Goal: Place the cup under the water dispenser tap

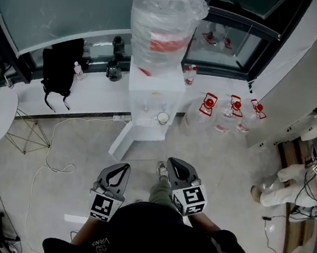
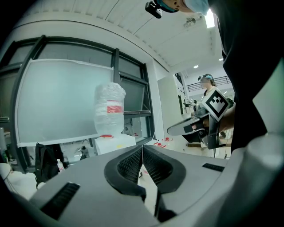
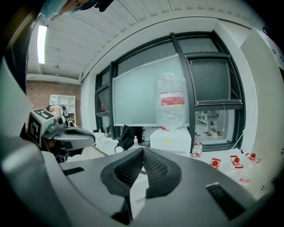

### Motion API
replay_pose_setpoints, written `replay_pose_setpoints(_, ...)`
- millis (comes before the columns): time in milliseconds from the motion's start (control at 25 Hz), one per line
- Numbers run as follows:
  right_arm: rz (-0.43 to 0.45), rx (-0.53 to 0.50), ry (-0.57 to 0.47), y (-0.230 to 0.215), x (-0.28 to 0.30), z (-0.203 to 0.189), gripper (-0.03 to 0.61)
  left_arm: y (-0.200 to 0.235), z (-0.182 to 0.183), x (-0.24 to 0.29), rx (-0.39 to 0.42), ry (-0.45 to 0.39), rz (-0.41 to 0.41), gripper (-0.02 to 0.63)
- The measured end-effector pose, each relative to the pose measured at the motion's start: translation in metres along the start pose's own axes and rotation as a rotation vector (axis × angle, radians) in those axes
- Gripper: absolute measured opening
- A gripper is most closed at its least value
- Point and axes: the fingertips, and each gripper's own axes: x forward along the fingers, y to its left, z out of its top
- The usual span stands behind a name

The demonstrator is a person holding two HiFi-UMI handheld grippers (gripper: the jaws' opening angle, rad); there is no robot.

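- cup (image 1: 163, 118) — small, round and pale, standing upright with its mouth up on the front shelf of the water dispenser (image 1: 151, 91), near that shelf's right edge
- dispenser's a white box on the floor, backed against the window ledge (image 1: 93, 95) — big plastic-wrapped bottle (image 1: 164, 23) with a red label on top

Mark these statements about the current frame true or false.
1. The left gripper is shut and empty. True.
2. The right gripper is open. False: it is shut, holding nothing.
3. A cup stands in the water dispenser recess. True.
4. The spare jugs right of the water dispenser have blue caps. False: the caps are red.
5. A black backpack sits on the ledge left of the water dispenser. True.
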Motion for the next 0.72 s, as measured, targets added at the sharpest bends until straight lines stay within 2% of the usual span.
replay_pose_setpoints(720,-0.003,0.008,-0.007,-0.004,0.0023,-0.0002,0.043,-0.0007,-0.0012,0.0027,-0.01,0.002,0.009,0.02)
